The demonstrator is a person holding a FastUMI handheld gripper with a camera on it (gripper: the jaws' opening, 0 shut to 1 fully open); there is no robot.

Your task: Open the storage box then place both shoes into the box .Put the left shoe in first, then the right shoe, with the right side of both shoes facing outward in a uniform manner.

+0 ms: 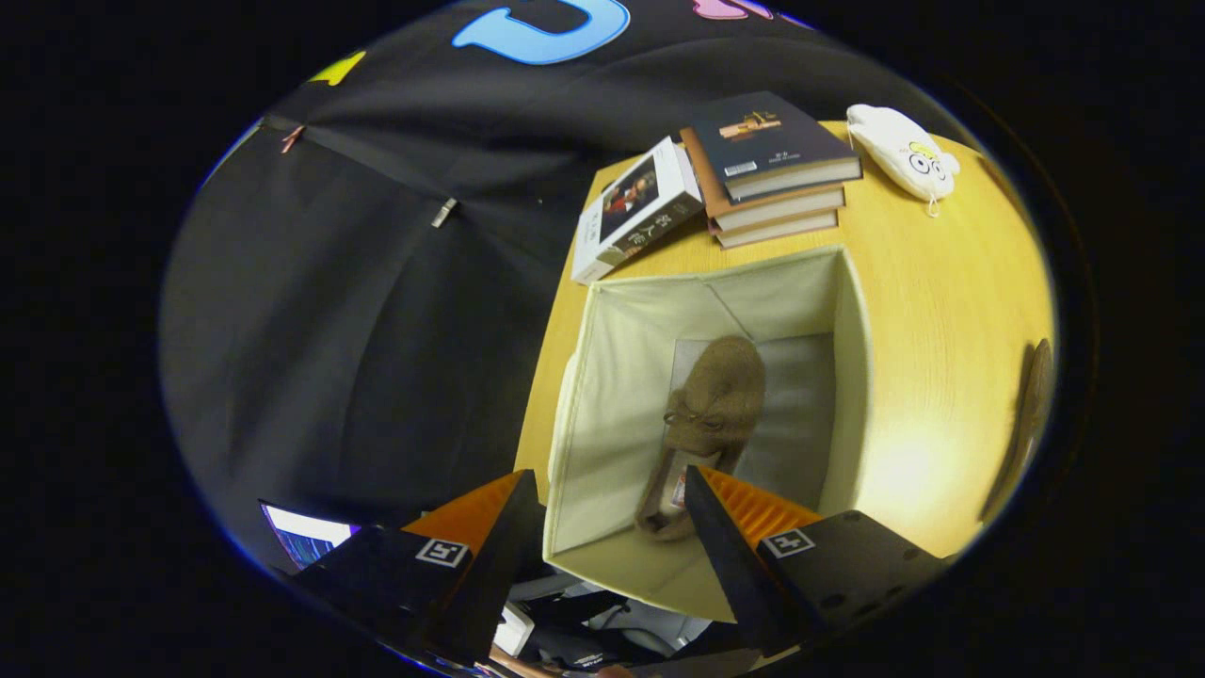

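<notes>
Hand-held gripper (612, 513) hovers spread and empty over the open storage box (602, 377) at the surface's (941, 311) near edge, one brown shoe (715, 405) already inside; risk: the second shoe (1021, 424), at the far-right edge, lands reversed or snags the soft wall.

you had one view, from the camera riding on the gripper (612, 490), looking forward along its two fingers and steeply down. it hung close above the near rim of the open storage box (602, 377), facing into it, so the shoe (711, 414) on the box floor lay just ahead between the spread, empty fingers. beyond the box the lens took in the table (941, 311), the books (772, 160) and the booth wall.
</notes>
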